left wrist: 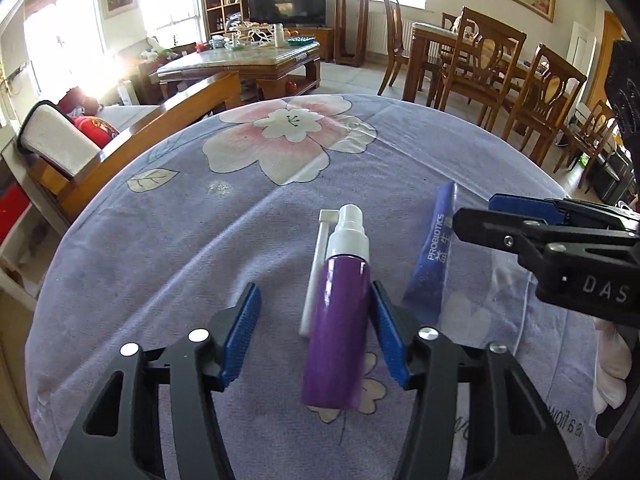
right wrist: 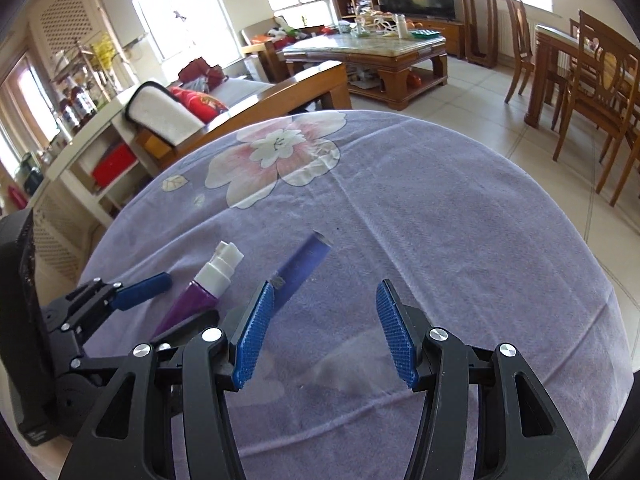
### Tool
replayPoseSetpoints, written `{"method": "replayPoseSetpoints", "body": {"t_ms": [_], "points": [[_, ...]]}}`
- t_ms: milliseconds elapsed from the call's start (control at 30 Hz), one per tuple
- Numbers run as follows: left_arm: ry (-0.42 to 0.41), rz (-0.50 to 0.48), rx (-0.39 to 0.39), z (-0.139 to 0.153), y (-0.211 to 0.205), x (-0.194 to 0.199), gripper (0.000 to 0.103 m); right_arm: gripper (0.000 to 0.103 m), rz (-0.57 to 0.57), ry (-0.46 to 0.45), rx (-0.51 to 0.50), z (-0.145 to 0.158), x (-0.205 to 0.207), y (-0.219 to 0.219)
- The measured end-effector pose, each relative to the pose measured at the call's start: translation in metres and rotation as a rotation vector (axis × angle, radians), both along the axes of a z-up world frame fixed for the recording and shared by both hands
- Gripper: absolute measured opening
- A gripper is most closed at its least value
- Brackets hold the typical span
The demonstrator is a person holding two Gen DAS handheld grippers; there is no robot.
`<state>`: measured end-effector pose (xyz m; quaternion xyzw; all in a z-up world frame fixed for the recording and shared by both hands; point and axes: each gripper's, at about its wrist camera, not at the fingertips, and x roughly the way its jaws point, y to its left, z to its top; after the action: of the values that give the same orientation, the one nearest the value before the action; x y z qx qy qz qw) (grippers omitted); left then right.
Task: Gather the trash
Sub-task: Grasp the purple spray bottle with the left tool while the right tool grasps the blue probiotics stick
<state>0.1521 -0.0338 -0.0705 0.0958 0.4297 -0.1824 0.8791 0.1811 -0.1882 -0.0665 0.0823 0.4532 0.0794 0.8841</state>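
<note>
Purple plastic spray bottle (left wrist: 340, 328) with a white pump head and a long white nozzle folded beside it lies on its side on the lavender tablecloth (left wrist: 160, 248), which is printed with big pink-and-white blossoms. The left gripper (left wrist: 316, 332) straddles the bottle: its right blue pad touches the bottle's side, the left pad stands clear, so the jaws are spread, not pinching. Just beside the bottle lies a blue foil sachet (left wrist: 434, 256) lettered "PROBIOTICS". The right gripper (right wrist: 324, 332) hovers near the sachet, jaws apart with nothing between them but cloth. Beyond the table's edge stand a wooden sofa with a red cushion (right wrist: 200, 102), a marble-topped coffee table (left wrist: 240, 60), a dark television (left wrist: 286, 2) and carved wooden dining chairs (left wrist: 480, 64) on pale floor tiles.
</note>
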Motion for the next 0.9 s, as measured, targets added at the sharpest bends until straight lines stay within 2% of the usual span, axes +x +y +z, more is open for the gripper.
{"method": "replayPoseSetpoints", "body": {"t_ms": [33,133,400,567,633,733,900], "points": [[0.001,0.002,-0.008,0.001,0.002,0.002,0.044,0.049,0.009,0.005,-0.008,-0.002,0.004,0.003],[0.001,0.004,-0.039,0.003,0.012,0.002,0.034,0.046,0.029,0.02,-0.027,-0.007,0.013,0.011],[0.0,-0.007,-0.073,0.004,0.02,0.002,0.033,0.041,0.062,0.018,-0.098,-0.013,0.025,0.033],[0.006,0.002,-0.097,0.005,0.024,0.005,0.028,0.025,0.081,0.003,-0.126,-0.013,0.025,0.039],[0.013,0.001,-0.123,0.006,0.029,0.007,0.028,0.013,0.078,-0.003,-0.114,-0.013,0.024,0.04],[0.008,-0.001,-0.149,0.008,0.031,0.007,0.026,0.01,0.078,-0.016,-0.09,-0.011,0.02,0.037],[-0.008,-0.005,-0.144,0.011,0.028,0.007,0.025,0.01,0.084,-0.045,-0.065,-0.004,0.008,0.034]]}}
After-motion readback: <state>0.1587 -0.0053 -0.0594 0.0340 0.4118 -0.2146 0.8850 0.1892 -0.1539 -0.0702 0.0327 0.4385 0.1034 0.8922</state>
